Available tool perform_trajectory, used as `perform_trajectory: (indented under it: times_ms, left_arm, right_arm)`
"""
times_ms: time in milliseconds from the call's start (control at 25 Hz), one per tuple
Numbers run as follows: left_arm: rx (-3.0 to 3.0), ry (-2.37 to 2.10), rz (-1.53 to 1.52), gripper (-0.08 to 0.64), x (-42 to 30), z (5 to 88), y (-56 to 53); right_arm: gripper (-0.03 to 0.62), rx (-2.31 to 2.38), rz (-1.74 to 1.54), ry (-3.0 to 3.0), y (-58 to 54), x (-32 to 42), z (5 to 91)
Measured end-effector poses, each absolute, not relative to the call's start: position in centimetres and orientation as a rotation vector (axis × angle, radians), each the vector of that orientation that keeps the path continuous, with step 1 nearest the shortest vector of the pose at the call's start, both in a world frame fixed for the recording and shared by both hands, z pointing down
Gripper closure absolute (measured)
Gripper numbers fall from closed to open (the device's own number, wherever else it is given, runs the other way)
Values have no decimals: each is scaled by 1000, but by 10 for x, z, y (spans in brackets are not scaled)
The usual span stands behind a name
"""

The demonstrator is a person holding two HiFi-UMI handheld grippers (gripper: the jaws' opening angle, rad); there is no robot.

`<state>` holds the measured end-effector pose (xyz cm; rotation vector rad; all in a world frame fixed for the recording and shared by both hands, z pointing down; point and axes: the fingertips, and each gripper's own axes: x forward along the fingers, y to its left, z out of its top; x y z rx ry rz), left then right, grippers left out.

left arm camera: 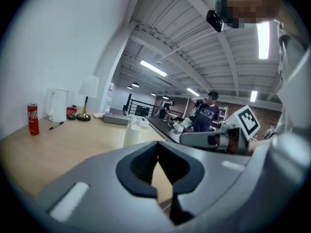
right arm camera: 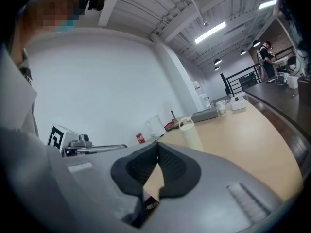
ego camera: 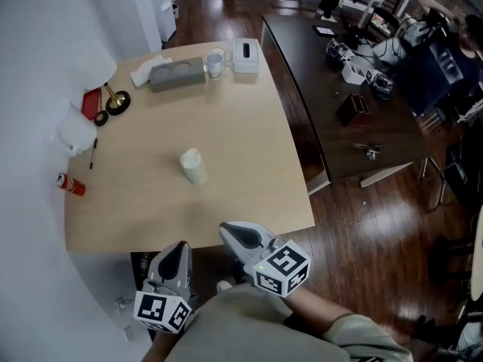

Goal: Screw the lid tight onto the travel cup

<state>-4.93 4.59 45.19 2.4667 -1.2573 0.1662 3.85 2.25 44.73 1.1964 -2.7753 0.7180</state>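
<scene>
**Both grippers closed and empty, travel cup alone on the table**

The travel cup (ego camera: 193, 166) is seen upright near the middle of the light wooden table (ego camera: 151, 210), a little above the centre of the head view. It is pale, with a lid of the same colour on top; how tightly the lid sits cannot be told. Nothing touches the cup.

The left gripper (ego camera: 181, 246) is held at the bottom of the frame, just below the table's near edge, and the right gripper (ego camera: 226, 229) is held beside it, slightly higher and to the right. Both are well apart from the cup. In each gripper view the jaws are pressed together at the tips, with nothing between them, and the cup is seen beyond them on the table.

A red can (ego camera: 72, 184) lies at the left edge of the table, a grey box (ego camera: 177, 74) and a glass mug (ego camera: 215, 64) are set along the far edge, and a dark table (ego camera: 339, 127) is placed at the right.
</scene>
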Motion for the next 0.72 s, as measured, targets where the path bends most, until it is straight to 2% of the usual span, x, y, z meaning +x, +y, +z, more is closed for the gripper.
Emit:
perform_trajectory:
  times_ms: [480,720]
  left_arm:
    - [2504,-1151,106,558,-37,452,149]
    - [2492,-1169,89,558,2,447,190]
  right_arm:
    - [591,1229,624,-2720,130,42,421]
    - [591,1159,542,-2779,171,68,409]
